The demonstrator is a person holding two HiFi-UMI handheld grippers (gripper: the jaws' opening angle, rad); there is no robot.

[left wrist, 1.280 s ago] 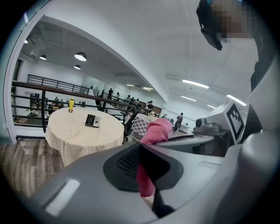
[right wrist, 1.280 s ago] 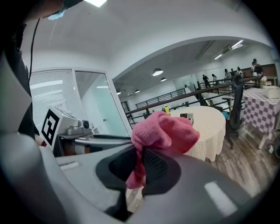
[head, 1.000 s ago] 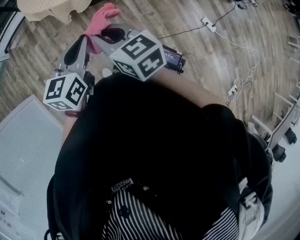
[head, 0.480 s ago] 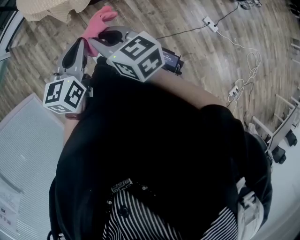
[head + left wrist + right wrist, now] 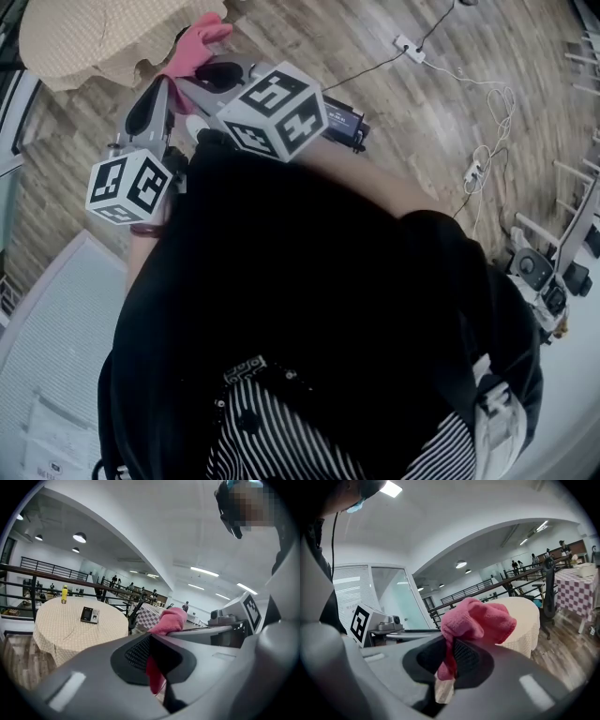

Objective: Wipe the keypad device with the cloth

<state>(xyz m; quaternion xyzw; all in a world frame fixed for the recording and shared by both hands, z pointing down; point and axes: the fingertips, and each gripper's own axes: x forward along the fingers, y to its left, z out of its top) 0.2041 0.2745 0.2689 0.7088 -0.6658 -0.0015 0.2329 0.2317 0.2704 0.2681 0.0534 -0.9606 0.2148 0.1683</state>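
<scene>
Cloth (image 5: 478, 618): pink, clamped in both yr L gripper (image 5: 152, 656) & R gripper (image 5: 450, 651), held up near you. Keypad (image 5: 89, 615): far L, flat on round table (image 5: 61, 637), well apart from cloth.

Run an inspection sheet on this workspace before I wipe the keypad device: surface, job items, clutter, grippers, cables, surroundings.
Surface: round table under a cream cover, ahead of the grippers.
Job's things: keypad device lies on that table; pink cloth is held in the air, away from it.
Clutter: yellow bottle near the table's far edge.
Grippers: left gripper and right gripper are both shut on the cloth.
Cables: power strip and white cable lie on the floor.
Surroundings: wooden floor, railing, checked table, wheeled cart.
</scene>
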